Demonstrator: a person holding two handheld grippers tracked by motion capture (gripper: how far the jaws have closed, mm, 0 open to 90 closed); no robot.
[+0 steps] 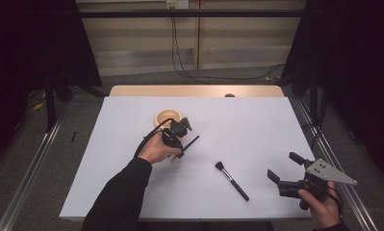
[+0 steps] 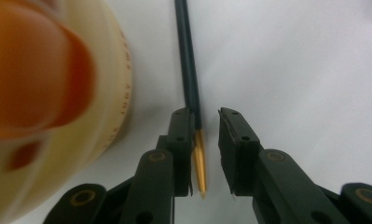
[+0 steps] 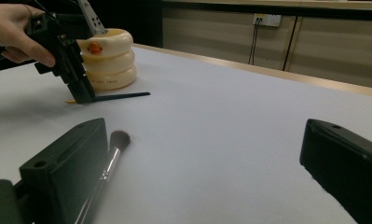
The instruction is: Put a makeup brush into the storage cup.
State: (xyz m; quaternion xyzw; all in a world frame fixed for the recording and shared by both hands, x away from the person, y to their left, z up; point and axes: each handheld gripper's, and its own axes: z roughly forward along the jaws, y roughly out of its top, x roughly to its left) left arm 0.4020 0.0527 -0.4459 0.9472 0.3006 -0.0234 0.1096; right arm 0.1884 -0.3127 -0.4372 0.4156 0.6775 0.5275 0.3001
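The left gripper (image 2: 205, 116) stands over the thin dark brush (image 2: 189, 70) beside the cream holder (image 1: 168, 117), toward the desk's far left. The jaws straddle its gold tip, not yet clamped (a gap remains on one side). The handle runs straight ahead between them. The right gripper (image 1: 285, 167) rests wide open near the front right corner.

Red lettering on the cream holder (image 2: 113, 107), too blurred to read
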